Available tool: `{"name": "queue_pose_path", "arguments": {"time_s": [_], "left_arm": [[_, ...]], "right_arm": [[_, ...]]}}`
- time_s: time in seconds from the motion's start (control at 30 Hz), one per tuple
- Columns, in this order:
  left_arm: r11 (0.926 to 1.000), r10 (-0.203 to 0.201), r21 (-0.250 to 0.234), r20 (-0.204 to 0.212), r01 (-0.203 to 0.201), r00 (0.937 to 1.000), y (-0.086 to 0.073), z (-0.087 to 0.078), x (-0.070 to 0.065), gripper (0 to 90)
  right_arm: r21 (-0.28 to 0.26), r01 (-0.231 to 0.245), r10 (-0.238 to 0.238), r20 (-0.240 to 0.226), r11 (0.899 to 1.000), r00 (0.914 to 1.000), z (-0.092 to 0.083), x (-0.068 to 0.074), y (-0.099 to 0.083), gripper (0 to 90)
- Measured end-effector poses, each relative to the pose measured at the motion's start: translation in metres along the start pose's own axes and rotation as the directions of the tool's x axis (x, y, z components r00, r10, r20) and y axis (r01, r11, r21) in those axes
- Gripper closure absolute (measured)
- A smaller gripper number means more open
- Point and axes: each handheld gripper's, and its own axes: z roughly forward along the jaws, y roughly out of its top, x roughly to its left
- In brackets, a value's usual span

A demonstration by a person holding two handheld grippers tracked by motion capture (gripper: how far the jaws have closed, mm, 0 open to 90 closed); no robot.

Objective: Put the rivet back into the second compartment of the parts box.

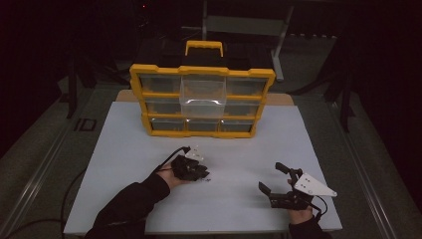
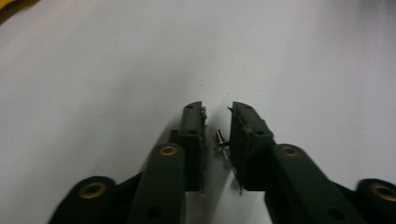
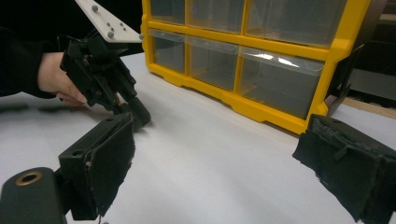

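A small metal part (image 2: 218, 139) lies on the white board (image 2: 93, 70) between the jaws of my left gripper (image 2: 217, 112). The jaws stand close together; the part sits against the right pad (image 2: 243, 135), and a thin gap shows at the other pad. From above, the left gripper (image 1: 203, 173) rests low on the board, left of centre, with tiny bits (image 1: 207, 178) at its tip. My right gripper (image 1: 272, 178) lies near the front right edge with its jaws spread wide and nothing between them. The right gripper view looks past its own wide jaws (image 3: 219, 149) at the left gripper (image 3: 135, 112).
A yellow organiser (image 1: 149, 69) with clear drawers stands at the back of the board (image 1: 124, 164). Its top middle drawer (image 1: 203, 97) is pulled forward. The organiser (image 3: 233, 100) also rises beyond the right gripper. Dark floor and table legs surround the board.
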Motion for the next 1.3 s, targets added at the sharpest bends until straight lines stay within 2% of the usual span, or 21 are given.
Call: {"name": "queue_pose_path", "arguments": {"time_s": [0.1,0.23,0.27,0.43,0.53,0.7,0.83,0.87,0.9,1.0,1.03,1.07,1.13,1.3], "left_arm": [[0.9999,-0.012,-0.004,0.006,0.012,0.9999,0.0,0.0,0.003,81.8],[1.0,-0.006,-0.001,0.01,0.006,0.9999,0.0,0.0,0.004,82.6],[1.0,-0.002,-0.006,0.023,0.002,0.9997,0.001,-0.001,0.004,82.6],[0.9996,0.001,-0.028,0.038,0.0,0.9993,0.003,-0.01,0.004,82.9],[0.9984,0.008,-0.056,0.053,-0.005,0.9986,0.006,-0.026,0.004,82.9],[0.9975,0.01,-0.071,0.04,-0.008,0.9992,0.009,-0.05,0.005,83.0],[0.9944,0.016,-0.105,0.063,-0.01,0.9979,0.011,-0.07,0.002,82.9],[0.9944,0.016,-0.105,0.063,-0.01,0.9979,0.011,-0.07,0.002,83.0],[0.9925,0.035,-0.119,0.077,-0.026,0.9964,0.013,-0.081,0.0,83.0],[0.9863,0.049,-0.162,0.11,-0.03,0.9927,0.016,-0.097,-0.002,82.9],[0.9863,0.049,-0.162,0.11,-0.03,0.9927,0.016,-0.097,-0.002,82.9],[0.9817,0.056,-0.188,0.125,-0.032,0.9905,0.02,-0.109,-0.003,82.9],[0.9759,0.071,-0.215,0.134,-0.041,0.9884,0.024,-0.12,-0.004,82.9],[0.9563,0.111,-0.283,0.122,-0.073,0.9862,0.038,-0.151,-0.008,82.9]], "right_arm": [[0.001,-0.003,0.003,0.001,1.0,1.0,0.0,0.0,0.0,9.2],[0.003,-0.005,0.005,-0.005,1.0,1.0,0.001,-0.001,-0.001,9.2],[0.003,-0.006,0.006,-0.007,1.0,1.0,0.001,-0.001,-0.001,9.2],[-0.006,-0.009,0.009,-0.013,1.0,0.9999,0.001,-0.002,-0.002,9.2],[-0.02,-0.012,0.012,-0.011,1.0,0.9999,0.0,-0.003,-0.002,9.2],[-0.023,-0.003,0.003,-0.007,1.0,1.0,0.0,-0.002,-0.002,9.2],[-0.028,0.003,-0.003,-0.005,1.0,1.0,-0.001,-0.002,-0.001,9.2],[-0.031,0.003,-0.003,-0.005,1.0,1.0,-0.001,-0.003,-0.001,9.2],[-0.032,0.002,-0.002,-0.007,0.999,1.0,-0.001,-0.003,-0.001,9.2],[-0.031,0.003,-0.003,-0.008,1.0,1.0,0.0,-0.003,-0.001,9.2],[-0.028,0.004,-0.004,-0.008,1.0,1.0,0.0,-0.003,-0.001,9.2],[-0.025,0.006,-0.006,-0.009,1.0,0.9999,0.0,-0.002,-0.001,9.2],[-0.022,0.015,-0.016,-0.015,1.0,0.9998,0.001,-0.001,-0.001,9.2],[-0.023,0.017,-0.017,-0.014,1.0,0.9997,0.0,-0.001,-0.001,9.2]]}}
